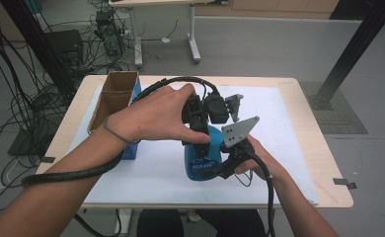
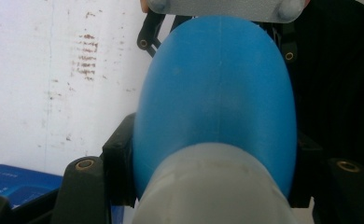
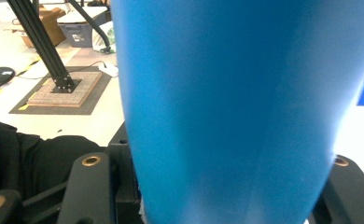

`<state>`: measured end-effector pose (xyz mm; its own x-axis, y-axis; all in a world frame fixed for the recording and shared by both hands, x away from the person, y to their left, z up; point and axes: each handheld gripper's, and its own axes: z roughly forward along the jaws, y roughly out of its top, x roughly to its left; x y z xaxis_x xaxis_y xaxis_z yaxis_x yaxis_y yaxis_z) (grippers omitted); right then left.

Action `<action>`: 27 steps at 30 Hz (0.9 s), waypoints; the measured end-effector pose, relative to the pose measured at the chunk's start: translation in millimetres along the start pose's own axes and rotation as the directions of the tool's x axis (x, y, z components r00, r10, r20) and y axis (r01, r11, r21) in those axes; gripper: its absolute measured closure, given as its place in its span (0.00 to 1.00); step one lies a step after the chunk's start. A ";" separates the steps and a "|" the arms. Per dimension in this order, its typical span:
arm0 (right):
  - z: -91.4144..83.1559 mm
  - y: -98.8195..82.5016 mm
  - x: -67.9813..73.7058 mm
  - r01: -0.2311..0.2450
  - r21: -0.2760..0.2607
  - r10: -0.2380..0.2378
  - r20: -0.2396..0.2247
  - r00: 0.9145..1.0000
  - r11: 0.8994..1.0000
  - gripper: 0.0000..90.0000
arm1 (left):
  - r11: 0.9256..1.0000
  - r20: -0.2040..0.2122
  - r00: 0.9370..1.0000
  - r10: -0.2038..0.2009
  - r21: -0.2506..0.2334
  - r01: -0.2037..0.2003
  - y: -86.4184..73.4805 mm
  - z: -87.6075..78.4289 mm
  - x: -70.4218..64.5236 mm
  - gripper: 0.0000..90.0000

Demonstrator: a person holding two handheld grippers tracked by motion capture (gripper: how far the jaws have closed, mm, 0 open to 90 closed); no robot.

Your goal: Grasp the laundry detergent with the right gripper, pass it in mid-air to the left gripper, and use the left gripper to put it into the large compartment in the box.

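A wooden table carries a white mat that covers most of its top. At the left edge of the mat an open cardboard box stands against a blue box.

Near the front middle of the mat a blue bottle stands upright, with white lettering low on its side. In the left gripper view the bottle is seen from above, rounded at the shoulder and ending in a pale grey cap nearest the camera.

The left gripper comes down on the bottle from above, held in the person's left hand. Its jaws are closed on the top of the bottle, pressing it from both sides at the shoulder just beside the cap.

The right gripper meets the bottle from the right, held in the right hand, with its grey three-cornered plate above. In the right gripper view the bottle's blue wall stands between the black jaws, which are clamped on its body, one at each side.
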<state>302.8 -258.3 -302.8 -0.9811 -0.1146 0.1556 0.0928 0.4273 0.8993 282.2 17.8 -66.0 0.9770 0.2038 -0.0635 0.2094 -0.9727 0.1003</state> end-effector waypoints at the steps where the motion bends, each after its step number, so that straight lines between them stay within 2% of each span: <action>1: 0.1 0.0 0.0 -0.001 0.000 0.001 0.000 1.000 1.000 0.45 | 1.000 -0.001 1.000 0.000 0.001 0.000 0.3 0.0 -0.4 0.42; 27: 1.0 2.2 -0.6 0.006 -0.001 -0.006 -0.002 1.000 1.000 0.45 | 1.000 -0.014 1.000 0.003 0.008 -0.003 0.3 -2.4 -3.9 0.42</action>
<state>303.4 -256.4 -301.3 -0.9814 -0.1187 0.1507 0.0869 0.4256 0.9007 278.6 17.0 -63.4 0.9780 0.2026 -0.0490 0.2064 -0.9741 0.0925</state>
